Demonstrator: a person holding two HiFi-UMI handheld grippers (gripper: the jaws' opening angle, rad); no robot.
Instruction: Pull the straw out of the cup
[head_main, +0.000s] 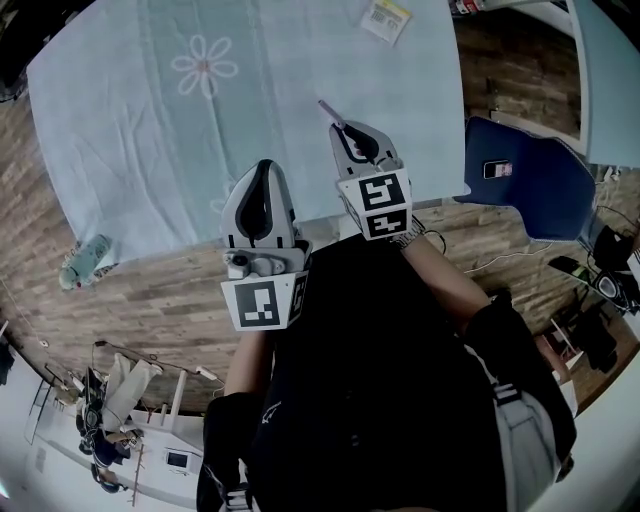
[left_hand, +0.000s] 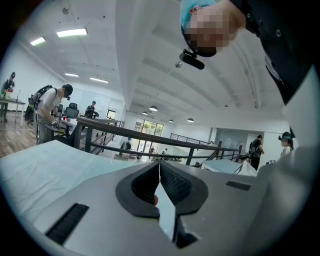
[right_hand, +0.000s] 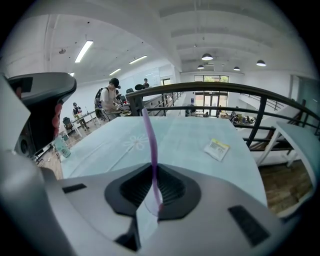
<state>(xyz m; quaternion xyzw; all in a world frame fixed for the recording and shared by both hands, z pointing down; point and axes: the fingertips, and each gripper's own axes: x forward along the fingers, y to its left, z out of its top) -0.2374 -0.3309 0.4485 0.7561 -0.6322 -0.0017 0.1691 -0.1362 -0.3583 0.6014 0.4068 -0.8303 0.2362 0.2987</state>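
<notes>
A purple straw (head_main: 328, 108) sticks out past the tips of my right gripper (head_main: 345, 128), which is shut on it above the near edge of the table. In the right gripper view the straw (right_hand: 148, 135) runs up from between the dark pads (right_hand: 172, 187) of the right gripper (right_hand: 152, 169), free of any cup. A green-patterned cup (head_main: 85, 262) sits by the table's near left corner, far from both grippers, and it also shows in the right gripper view (right_hand: 61, 147). My left gripper (head_main: 264, 168) hangs beside the right one, its jaws (left_hand: 159, 165) closed with nothing held.
The table wears a light blue cloth (head_main: 280, 70) with a flower print (head_main: 204, 66). A small paper packet (head_main: 386, 18) lies at its far right. A blue chair (head_main: 525, 180) with a phone (head_main: 497, 169) on it stands to the right. Wooden floor surrounds the table.
</notes>
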